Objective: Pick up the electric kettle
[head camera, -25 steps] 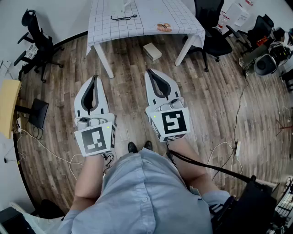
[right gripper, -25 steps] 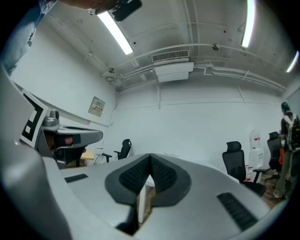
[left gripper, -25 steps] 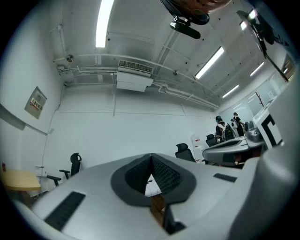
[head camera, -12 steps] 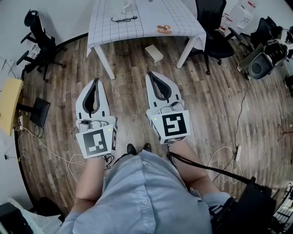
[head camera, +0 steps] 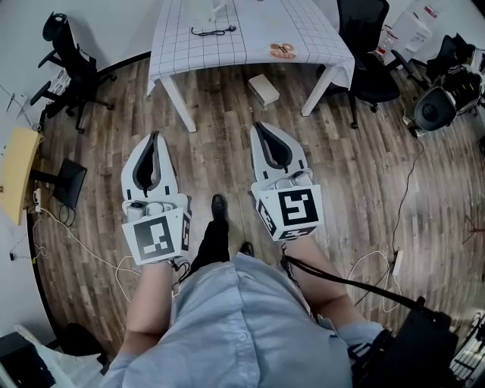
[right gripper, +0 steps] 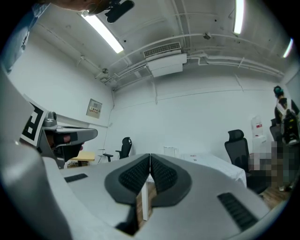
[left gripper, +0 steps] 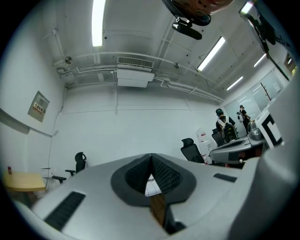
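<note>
The white table (head camera: pixel 250 47) with a checked cloth stands ahead, at the top of the head view. At its far edge stands a pale upright thing (head camera: pixel 216 7), also seen as a pale upright thing (right gripper: pixel 171 151) past the right jaws; I cannot tell whether it is the kettle. My left gripper (head camera: pixel 154 138) and right gripper (head camera: pixel 260 126) are held side by side over the wooden floor, well short of the table, both pointing at it. Both are shut and hold nothing. In the gripper views, the left gripper (left gripper: pixel 151 156) and the right gripper (right gripper: pixel 150 155) each show their ribbed pads meeting at the tips.
A black cable (head camera: pixel 212 30) and a small orange thing (head camera: pixel 283 51) lie on the cloth. A cardboard box (head camera: pixel 264 88) sits on the floor under the table. Office chairs stand at left (head camera: pixel 72 72) and right (head camera: pixel 371 53). A yellow table (head camera: pixel 15 170) is at far left, and cables trail over the floor.
The person has stepped towards the table: one shoe now shows ahead between the grippers. Both grippers sit lower in the head view, and both stay shut.
</note>
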`<act>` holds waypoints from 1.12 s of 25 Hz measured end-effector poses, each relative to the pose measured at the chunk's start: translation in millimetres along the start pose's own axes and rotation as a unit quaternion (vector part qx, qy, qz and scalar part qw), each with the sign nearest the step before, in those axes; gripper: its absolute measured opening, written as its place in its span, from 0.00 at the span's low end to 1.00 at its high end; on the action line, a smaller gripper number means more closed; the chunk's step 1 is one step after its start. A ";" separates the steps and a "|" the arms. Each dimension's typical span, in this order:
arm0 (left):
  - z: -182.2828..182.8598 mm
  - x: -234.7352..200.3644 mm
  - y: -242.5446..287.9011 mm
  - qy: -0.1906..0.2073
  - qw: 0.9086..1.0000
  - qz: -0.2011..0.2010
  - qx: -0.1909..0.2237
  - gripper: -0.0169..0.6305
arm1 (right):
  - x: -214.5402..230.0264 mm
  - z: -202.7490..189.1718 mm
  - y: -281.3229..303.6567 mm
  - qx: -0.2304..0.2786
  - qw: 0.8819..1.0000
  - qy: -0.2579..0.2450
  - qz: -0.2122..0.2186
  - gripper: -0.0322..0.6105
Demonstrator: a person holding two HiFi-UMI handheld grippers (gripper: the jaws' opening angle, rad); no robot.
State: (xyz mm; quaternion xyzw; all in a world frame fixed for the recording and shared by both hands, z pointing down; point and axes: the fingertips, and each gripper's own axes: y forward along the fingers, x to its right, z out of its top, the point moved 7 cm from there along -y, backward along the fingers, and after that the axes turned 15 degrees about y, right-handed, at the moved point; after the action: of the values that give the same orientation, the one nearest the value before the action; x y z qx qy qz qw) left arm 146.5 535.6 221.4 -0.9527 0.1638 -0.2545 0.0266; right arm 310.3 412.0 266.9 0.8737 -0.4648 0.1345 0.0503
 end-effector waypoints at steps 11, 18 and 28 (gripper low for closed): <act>-42.6 -34.5 134.1 -0.025 0.999 -0.017 0.024 0.03 | 29.1 12.2 137.8 -0.002 1.000 -0.011 0.001 0.05; -55.8 -69.2 207.7 -0.023 0.998 -0.024 0.050 0.03 | 39.3 27.1 218.6 0.016 1.000 -0.018 -0.013 0.05; -91.9 -72.2 262.1 -0.036 0.998 -0.046 0.022 0.03 | 71.4 29.1 270.6 0.009 0.999 -0.020 -0.037 0.05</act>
State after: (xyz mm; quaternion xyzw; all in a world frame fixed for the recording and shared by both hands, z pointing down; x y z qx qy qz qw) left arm -36.1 314.5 231.7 -0.9670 0.1132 -0.2243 0.0413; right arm 130.3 196.5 249.0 0.8933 -0.4317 0.1191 0.0381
